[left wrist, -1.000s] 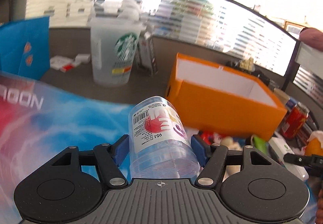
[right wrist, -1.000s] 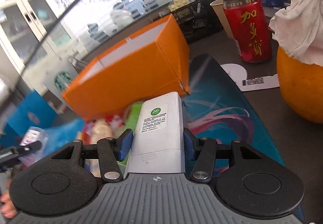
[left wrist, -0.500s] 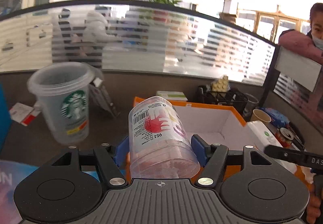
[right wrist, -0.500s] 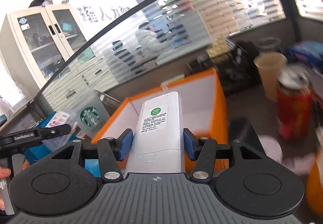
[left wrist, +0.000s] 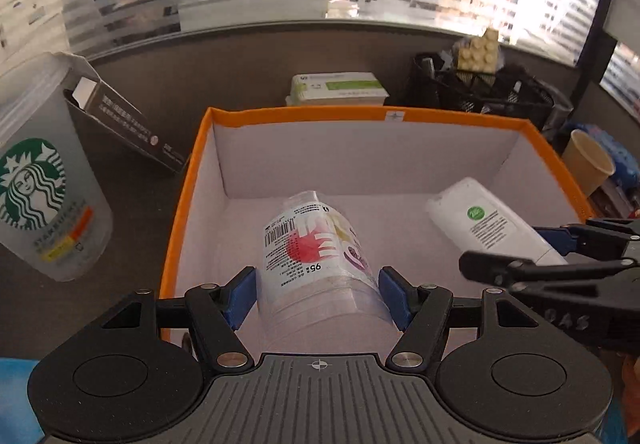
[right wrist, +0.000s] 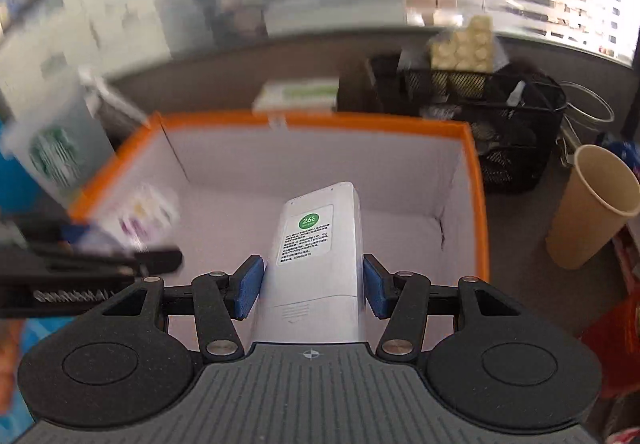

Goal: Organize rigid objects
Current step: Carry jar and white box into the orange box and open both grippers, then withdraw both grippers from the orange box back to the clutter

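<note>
Left gripper (left wrist: pixel 318 294): clamped on clear labelled plastic bottle (left wrist: pixel 316 256), over orange cardboard box (left wrist: pixel 304 113).
Right gripper (right wrist: pixel 312 286): clamped on white remote control (right wrist: pixel 320 240), over the box.

Plastic cup (left wrist: pixel 44 179) left of box (left wrist: pixel 304 113)

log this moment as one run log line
left tongs: shut on clear bottle | right tongs: shut on white remote | both over orange box | next: release inside
</note>
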